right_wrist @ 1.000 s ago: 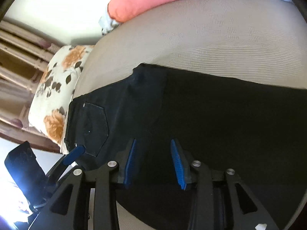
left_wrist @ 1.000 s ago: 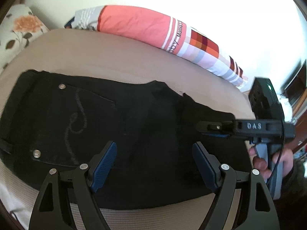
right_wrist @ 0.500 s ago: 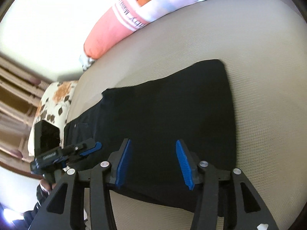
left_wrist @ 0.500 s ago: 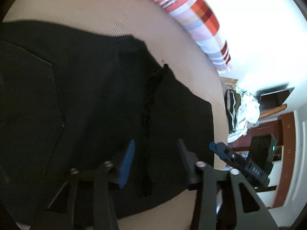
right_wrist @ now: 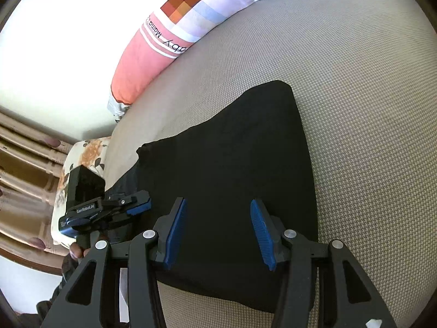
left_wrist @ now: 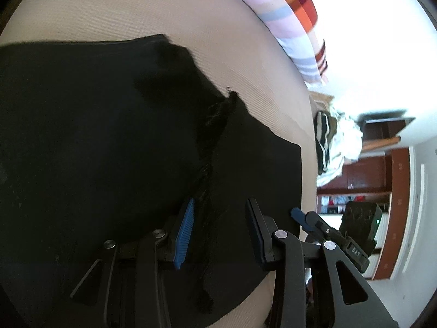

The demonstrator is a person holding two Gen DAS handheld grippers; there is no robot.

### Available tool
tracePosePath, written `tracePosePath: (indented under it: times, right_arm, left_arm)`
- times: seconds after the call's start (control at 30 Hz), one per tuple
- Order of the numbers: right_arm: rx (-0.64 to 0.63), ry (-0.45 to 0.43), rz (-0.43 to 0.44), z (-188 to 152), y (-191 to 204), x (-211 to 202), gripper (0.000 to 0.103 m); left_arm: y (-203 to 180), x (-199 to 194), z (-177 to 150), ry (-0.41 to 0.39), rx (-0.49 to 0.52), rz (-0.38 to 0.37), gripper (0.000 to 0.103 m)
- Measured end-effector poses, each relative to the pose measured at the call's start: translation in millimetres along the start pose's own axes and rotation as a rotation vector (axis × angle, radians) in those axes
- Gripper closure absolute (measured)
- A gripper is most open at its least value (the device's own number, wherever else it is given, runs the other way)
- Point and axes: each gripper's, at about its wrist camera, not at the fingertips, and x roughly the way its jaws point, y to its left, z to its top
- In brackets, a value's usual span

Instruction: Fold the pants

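Note:
Black pants (left_wrist: 95,150) lie flat on a beige bed (left_wrist: 164,8), legs folded over each other with a frayed hem edge (left_wrist: 215,125) across the top layer. My left gripper (left_wrist: 220,232) is open and empty, low over that hem near the front edge. In the right wrist view the pants (right_wrist: 232,169) end in a folded edge at the right. My right gripper (right_wrist: 218,232) is open and empty above the pants' near edge. The left gripper also shows in the right wrist view (right_wrist: 131,205), and the right gripper in the left wrist view (left_wrist: 300,216).
A long pink and checked bolster (right_wrist: 169,41) lies along the far side of the bed. A floral pillow (right_wrist: 82,158) sits at the head end. A pile of clothes (left_wrist: 330,142) and brown furniture (left_wrist: 393,196) stand beyond the bed's foot.
Both grippers have moved along the pants toward the leg end. My left gripper's jaws have narrowed; the right's have widened. The pants lie as before.

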Motion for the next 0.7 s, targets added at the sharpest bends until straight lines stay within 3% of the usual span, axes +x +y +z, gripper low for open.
tracePosePath:
  times: [0.27, 0.43, 0.53, 0.63, 0.7]
  right_arm:
    - [0.031, -0.01, 0.003, 2.8, -6.2, -1.8, 0.056]
    - [0.03, -0.017, -0.015, 2.4, -5.9, -0.1, 0.056]
    - [0.022, -0.018, -0.027, 2.3, -3.8, 1.1, 0.056]
    - [0.018, -0.019, -0.034, 2.7, -3.3, 1.3, 0.057]
    - [0.016, -0.02, -0.041, 3.0, -4.2, 1.2, 0.058]
  left_arm:
    - [-13.3, 14.5, 6.2, 0.003, 0.022, -0.018, 0.064]
    - [-16.0, 16.3, -4.5, -0.014, 0.042, 0.009, 0.079]
    - [-20.2, 20.5, -7.9, -0.033, 0.045, 0.016, 0.082]
    - [-24.4, 24.1, -9.8, -0.055, 0.053, 0.064, 0.098]
    - [-28.3, 23.1, -11.9, -0.078, 0.065, 0.095, 0.098]
